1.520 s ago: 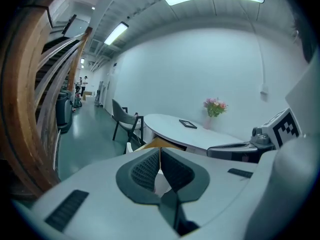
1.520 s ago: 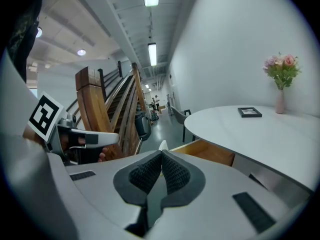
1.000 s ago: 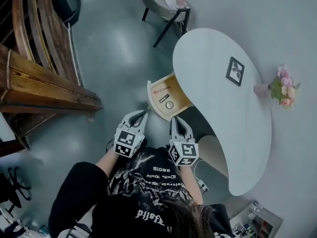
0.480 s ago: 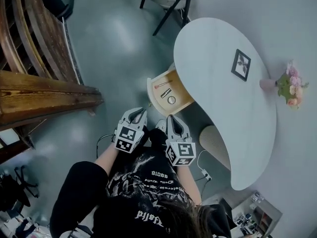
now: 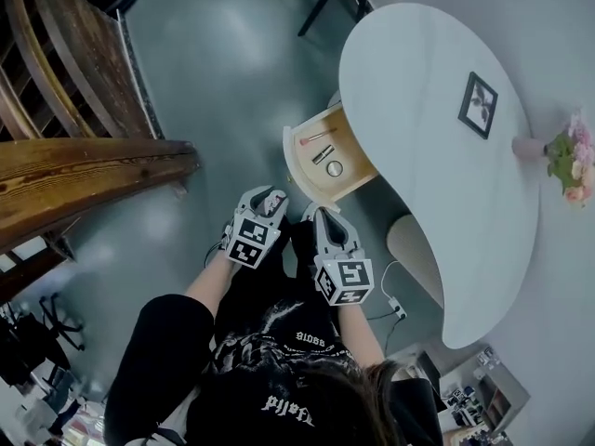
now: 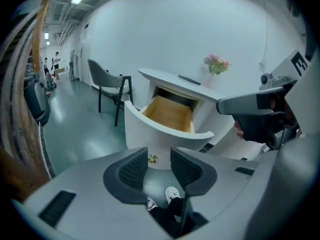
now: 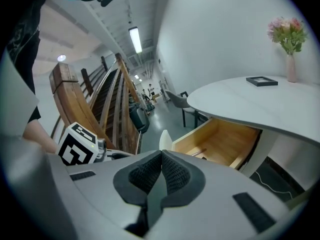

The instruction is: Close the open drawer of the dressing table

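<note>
The approach is the step in hand: the drawer of the dressing table stands pulled well out from under the white top, its curved white front turned toward the person, and neither gripper touches it yet. The left gripper is near that front, pointing down at it; its jaws have just been opening and now stand clearly apart, holding nothing. In the left gripper view, the drawer's small brass knob shows in the gap between the pads but lies beyond them, untouched. The right gripper hangs just beside the left, nearer the drawer's side, with its jaws together and empty. The next move likely calls for bringing a gripper up to the curved front, either around the knob or flat against the panel, then pushing straight along the drawer's run until the front sits flush under the top
</note>
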Demonstrator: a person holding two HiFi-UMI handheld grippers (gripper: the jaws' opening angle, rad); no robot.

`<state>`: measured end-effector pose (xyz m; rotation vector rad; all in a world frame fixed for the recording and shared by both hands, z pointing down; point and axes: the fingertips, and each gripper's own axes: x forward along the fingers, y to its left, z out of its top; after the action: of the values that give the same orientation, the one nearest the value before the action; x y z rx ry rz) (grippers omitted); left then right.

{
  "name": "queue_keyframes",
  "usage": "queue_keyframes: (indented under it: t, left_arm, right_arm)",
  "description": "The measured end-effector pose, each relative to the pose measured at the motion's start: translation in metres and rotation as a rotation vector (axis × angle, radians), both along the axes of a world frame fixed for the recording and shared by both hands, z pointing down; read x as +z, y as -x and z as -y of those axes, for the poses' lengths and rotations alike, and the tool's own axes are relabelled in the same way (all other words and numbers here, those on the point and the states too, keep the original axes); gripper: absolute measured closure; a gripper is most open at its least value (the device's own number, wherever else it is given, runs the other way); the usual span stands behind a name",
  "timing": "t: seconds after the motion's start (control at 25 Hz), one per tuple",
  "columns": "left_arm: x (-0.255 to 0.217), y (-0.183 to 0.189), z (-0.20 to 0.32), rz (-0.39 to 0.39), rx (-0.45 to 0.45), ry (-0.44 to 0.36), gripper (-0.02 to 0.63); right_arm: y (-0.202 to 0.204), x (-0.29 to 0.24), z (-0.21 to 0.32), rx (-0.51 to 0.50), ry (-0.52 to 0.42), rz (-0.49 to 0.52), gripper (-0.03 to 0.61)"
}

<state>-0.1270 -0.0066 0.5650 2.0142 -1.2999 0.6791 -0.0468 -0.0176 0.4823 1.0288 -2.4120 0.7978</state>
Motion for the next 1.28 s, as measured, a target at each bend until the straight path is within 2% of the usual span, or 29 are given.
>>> queue_keyframes:
  t: [0.16, 0.32, 0.56, 0.88, 1.0, 1.28]
  left_arm:
    - [0.026, -0.004, -0.007, 0.011, 0.007, 0.057, 0.449]
    - [0.048, -0.007, -0.005, 0.008, 0.025, 0.076, 0.437]
    - [0.081, -0.006, 0.014, 0.029, 0.075, 0.07, 0.425]
    - [0.116, -0.012, 0.025, 0.072, 0.199, 0.083, 0.42]
    - [0.122, -0.018, 0.027, 0.109, 0.245, 0.066, 0.42]
    - [0.122, -0.021, 0.039, 0.114, 0.248, 0.026, 0.425]
  right_arm:
    - [0.003, 0.012, -0.013, -0.028, 0.021, -0.003, 0.552]
    - [0.005, 0.026, -0.02, -0.029, 0.051, -0.006, 0.552]
    - [0.01, 0.055, -0.039, -0.104, 0.108, -0.012, 0.552]
    - [0.023, 0.082, -0.062, -0.181, 0.154, -0.041, 0.552]
    - [0.025, 0.086, -0.062, -0.174, 0.162, -0.027, 0.552]
    - [0.022, 0.093, -0.063, -0.161, 0.17, -0.038, 0.552]
